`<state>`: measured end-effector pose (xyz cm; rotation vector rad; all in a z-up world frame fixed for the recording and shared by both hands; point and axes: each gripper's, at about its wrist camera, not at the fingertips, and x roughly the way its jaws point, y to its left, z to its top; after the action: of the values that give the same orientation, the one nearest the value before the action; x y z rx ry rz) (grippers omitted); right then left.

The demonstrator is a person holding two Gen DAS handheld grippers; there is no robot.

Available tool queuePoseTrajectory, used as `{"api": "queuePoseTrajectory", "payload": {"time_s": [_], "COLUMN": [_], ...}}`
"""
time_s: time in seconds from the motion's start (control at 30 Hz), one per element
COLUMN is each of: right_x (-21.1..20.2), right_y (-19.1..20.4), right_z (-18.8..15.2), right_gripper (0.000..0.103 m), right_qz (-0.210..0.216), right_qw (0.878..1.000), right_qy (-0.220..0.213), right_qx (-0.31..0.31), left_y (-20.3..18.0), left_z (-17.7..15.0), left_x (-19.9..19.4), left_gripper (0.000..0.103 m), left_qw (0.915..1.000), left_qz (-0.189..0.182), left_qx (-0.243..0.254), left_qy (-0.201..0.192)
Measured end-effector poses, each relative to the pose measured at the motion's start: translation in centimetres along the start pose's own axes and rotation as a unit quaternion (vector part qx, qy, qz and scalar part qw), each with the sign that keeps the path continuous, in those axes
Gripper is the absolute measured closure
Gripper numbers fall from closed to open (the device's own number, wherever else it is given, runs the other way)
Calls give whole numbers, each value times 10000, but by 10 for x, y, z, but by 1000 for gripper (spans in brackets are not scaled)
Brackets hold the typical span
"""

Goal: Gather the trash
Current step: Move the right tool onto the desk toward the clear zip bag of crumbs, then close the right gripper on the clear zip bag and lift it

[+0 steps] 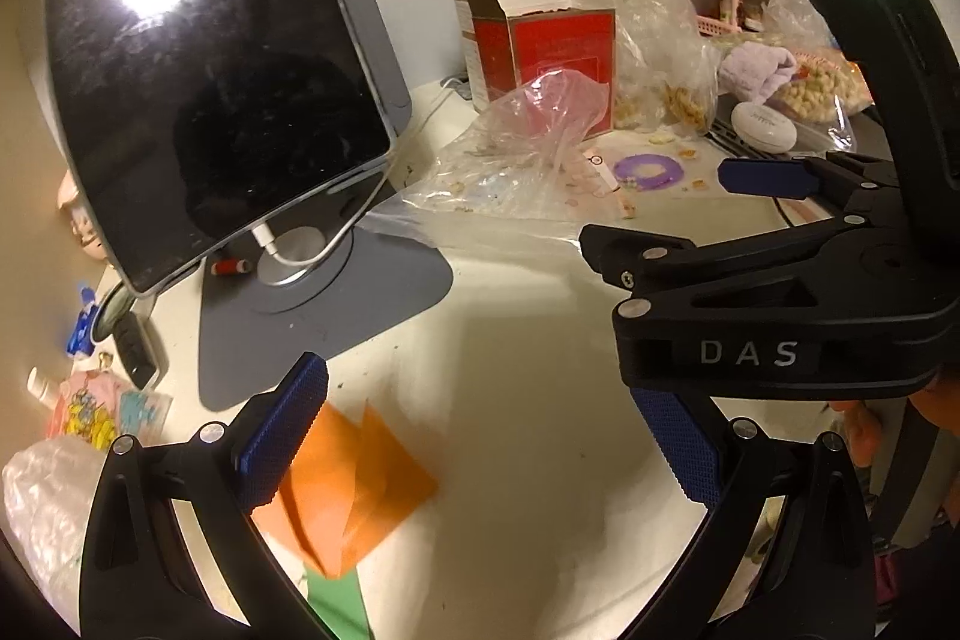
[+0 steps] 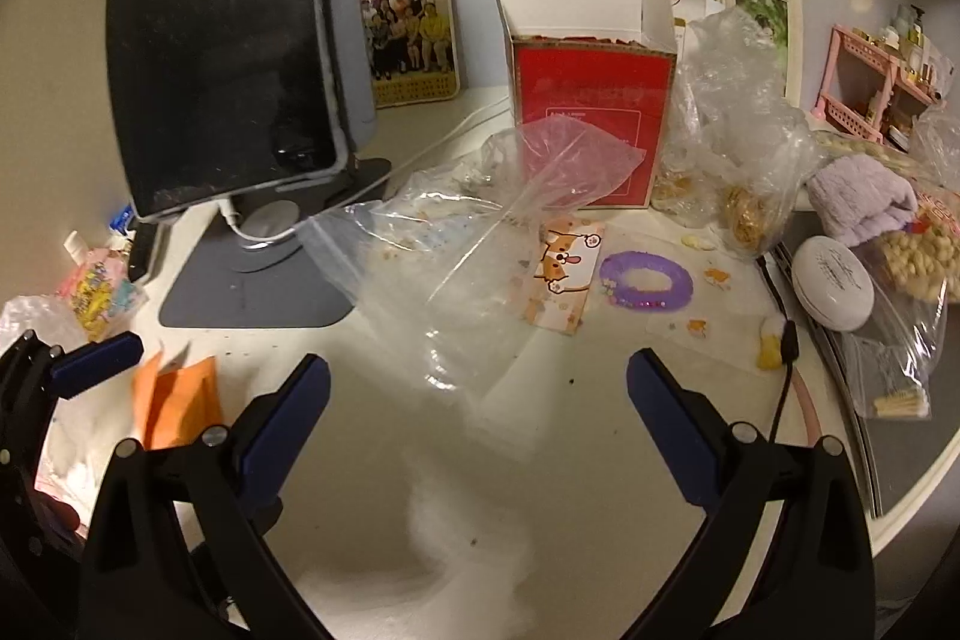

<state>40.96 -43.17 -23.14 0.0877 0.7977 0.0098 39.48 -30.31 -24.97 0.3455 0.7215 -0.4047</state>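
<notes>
Right then, both the left gripper (image 1: 480,436) and right gripper (image 2: 480,418) were wide open and empty, and the orange paper (image 1: 354,484) lay on the worktop (image 1: 540,370) nearest the left one.

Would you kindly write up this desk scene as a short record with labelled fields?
surface: cluttered white desk
left tool: open, empty, above the orange paper
right tool: open, empty, facing the clear plastic bag
likely trash: orange paper, clear plastic bag, crumbs
other items: tablet on stand, open red box, purple ring, white round case
collected so far: nothing held
</notes>
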Motion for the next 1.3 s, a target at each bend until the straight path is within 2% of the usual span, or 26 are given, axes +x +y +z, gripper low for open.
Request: {"api": "queuePoseTrajectory", "payload": {"time_s": [0.37, 0.7, 0.73, 0.83, 0.9, 1.13, 1.23, 1.3], "right_x": [32, 56, 58, 61, 63, 72, 72, 71], "right_y": [-5, 4, 5, 7, 9, 15, 14, 15], "right_z": [2, 7, 8, 10, 10, 9, 8, 8], "right_gripper": [7, 7, 9, 27, 29, 46, 61, 64], "right_qz": [97, 266, 267, 266, 288, 411, 460, 485], "right_qw": [9998, 9991, 9991, 9989, 9988, 9978, 9976, 9976], "right_qy": [170, 332, 338, 362, 387, 458, 458, 407], "right_qx": [31, -21, -34, -104, -129, -250, -252, -273], "left_y": [3, -3, -3, -1, 0, 4, 5, 5], "left_z": [4, -4, -3, -3, -2, -3, -5, -6], "left_x": [37, 48, 48, 51, 52, 54, 54, 54], "left_gripper": [6, 6, 6, 6, 6, 6, 6, 6], "left_qw": [9998, 9994, 9995, 9995, 9996, 9996, 9995, 9995], "left_qz": [13, -74, -82, -90, -104, -101, -87, -78], "left_qx": [134, 193, 180, 118, 56, -95, -90, -94], "left_qy": [139, 263, 265, 261, 267, 256, 278, 288]}}
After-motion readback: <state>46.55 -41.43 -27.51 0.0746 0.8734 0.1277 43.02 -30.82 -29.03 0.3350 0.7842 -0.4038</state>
